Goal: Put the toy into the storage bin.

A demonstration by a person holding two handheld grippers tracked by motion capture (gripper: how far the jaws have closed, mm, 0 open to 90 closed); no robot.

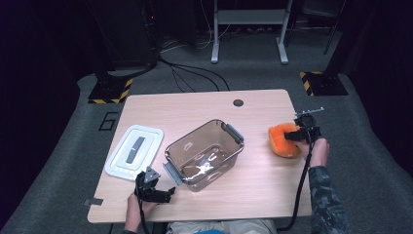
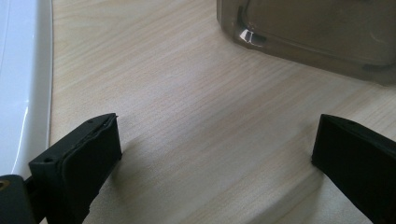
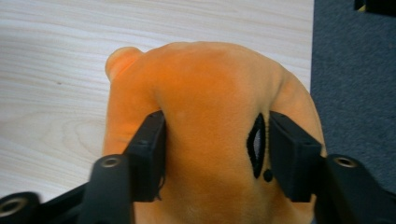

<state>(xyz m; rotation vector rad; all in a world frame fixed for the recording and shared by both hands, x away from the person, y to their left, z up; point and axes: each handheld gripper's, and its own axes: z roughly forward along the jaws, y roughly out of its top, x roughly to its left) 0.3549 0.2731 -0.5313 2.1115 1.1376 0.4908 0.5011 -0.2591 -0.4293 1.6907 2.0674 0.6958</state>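
Observation:
An orange plush toy (image 1: 282, 139) lies near the table's right edge. My right gripper (image 1: 298, 135) is shut on the plush toy (image 3: 210, 116); both black pads dent its soft body from either side. A clear brownish plastic container (image 1: 204, 153) with grey latches stands in the middle of the table, with nothing in it. Its white lid (image 1: 135, 151) lies flat to its left. My left gripper (image 1: 163, 193) rests low near the front edge, open, with bare wood between its fingers (image 2: 88, 158). A corner of the container (image 2: 308, 28) shows ahead of it.
The wooden table (image 1: 204, 105) has a small round cable hole (image 1: 238, 103) near its far edge. The lid's white rim (image 2: 23, 84) lies close beside my left gripper. Grey carpet, cables and metal stand legs lie beyond the table.

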